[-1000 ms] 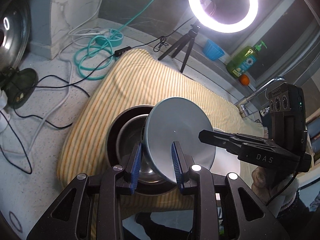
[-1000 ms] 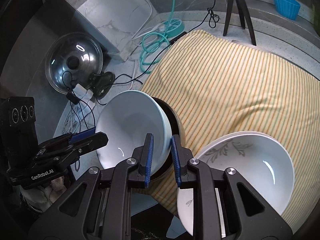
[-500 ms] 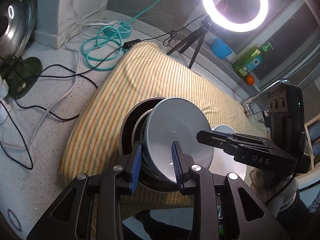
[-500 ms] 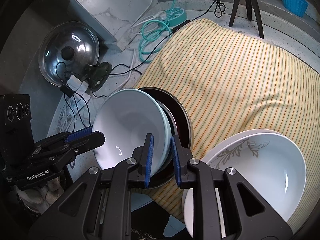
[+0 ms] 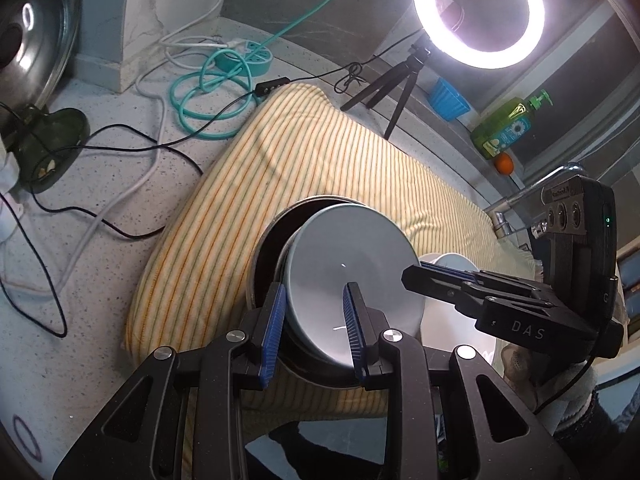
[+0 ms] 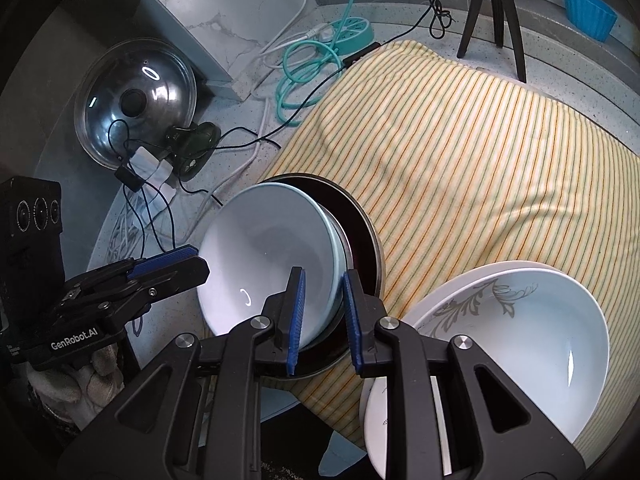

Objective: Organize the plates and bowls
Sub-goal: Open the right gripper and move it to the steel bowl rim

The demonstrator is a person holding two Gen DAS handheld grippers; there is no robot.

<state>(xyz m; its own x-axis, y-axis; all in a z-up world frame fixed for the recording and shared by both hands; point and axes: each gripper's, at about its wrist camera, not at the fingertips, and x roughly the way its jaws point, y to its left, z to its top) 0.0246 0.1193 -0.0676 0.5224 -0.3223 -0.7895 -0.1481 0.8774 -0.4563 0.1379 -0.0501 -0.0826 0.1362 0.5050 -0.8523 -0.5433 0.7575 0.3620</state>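
Pale blue and glossy, the bowl (image 6: 276,264) is held tilted over the dark pan (image 6: 362,236), which already has a metal bowl (image 5: 281,256) nested inside and sits on the striped cloth (image 6: 480,152). Both grippers share the load, probably because the bowl is wide and slick and one narrow pinch could let it swing.

In the right wrist view, the right gripper (image 6: 322,312) comes in at 6 o'clock with its jaws narrow, pinched on the bowl's rim, one blue pad inside the bowl and one outside. The left gripper (image 6: 192,266) meets the rim at about 9 o'clock.

In the left wrist view, the left gripper (image 5: 314,326) stands at the 6 o'clock edge with its jaws at a narrow setting. One pad lies behind the rim and one across the bowl's face, so it looks like a grip on the rim, though actual contact is hard to confirm. The right gripper (image 5: 416,276) touches the bowl at 3 o'clock.

The tilt seems meant to slide the bowl's low edge into the pan first, so it can settle on the metal bowl as a stack. At 4 o'clock from the pan in the right wrist view, a white patterned bowl (image 6: 520,336) rests on a white plate (image 6: 384,424), well clear of the move.
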